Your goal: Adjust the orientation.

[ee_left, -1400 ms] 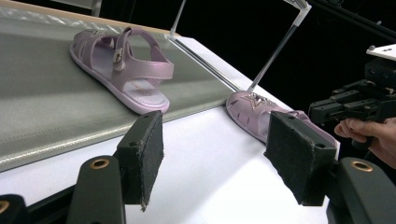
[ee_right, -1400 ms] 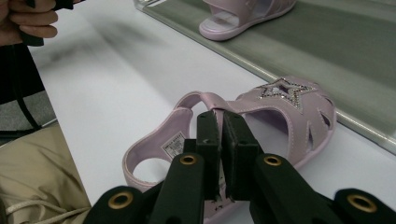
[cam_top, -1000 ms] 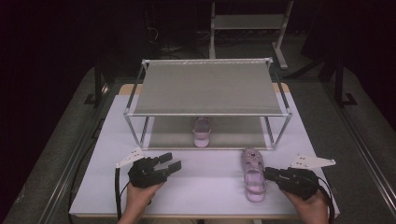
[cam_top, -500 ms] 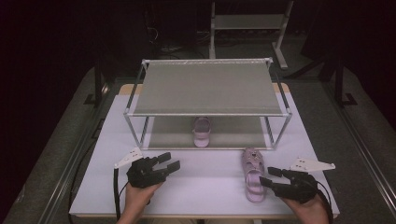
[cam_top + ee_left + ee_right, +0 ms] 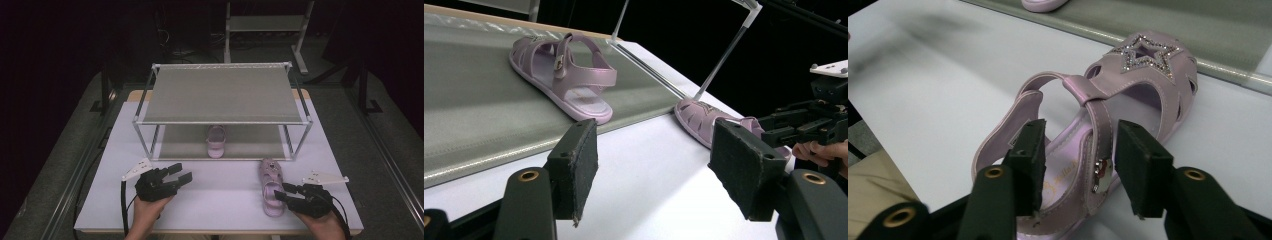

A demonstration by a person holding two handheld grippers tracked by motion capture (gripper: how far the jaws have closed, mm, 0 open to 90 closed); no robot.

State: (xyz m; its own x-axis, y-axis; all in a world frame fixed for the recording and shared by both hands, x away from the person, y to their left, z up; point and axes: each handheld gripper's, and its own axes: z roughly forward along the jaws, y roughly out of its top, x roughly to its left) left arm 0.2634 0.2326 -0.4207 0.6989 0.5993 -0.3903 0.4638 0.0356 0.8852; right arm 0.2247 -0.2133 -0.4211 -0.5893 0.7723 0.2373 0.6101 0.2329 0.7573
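A pink sandal (image 5: pixel 270 181) with a glittery star on its toe lies on the white table (image 5: pixel 220 210), right of centre. My right gripper (image 5: pixel 281 192) is at its heel end. In the right gripper view the gripper (image 5: pixel 1080 162) is open and its jaws straddle the sandal's (image 5: pixel 1108 115) buckle strap without clamping it. A matching sandal (image 5: pixel 216 141) sits on the lower shelf of the metal rack (image 5: pixel 220 95). My left gripper (image 5: pixel 181 172) rests open on the table's front left with nothing between its jaws (image 5: pixel 651 170). It faces the shelf sandal (image 5: pixel 564 75).
The two-tier rack takes up the table's back half, and its front legs (image 5: pixel 145 142) stand close behind both grippers. From the left gripper view, the table sandal (image 5: pixel 701 120) and the right gripper (image 5: pixel 809 125) lie to the right. Dark floor surrounds the table.
My right gripper has moved left onto the sandal's heel end, and its jaws now stand either side of the strap. The left gripper has stayed where it was.
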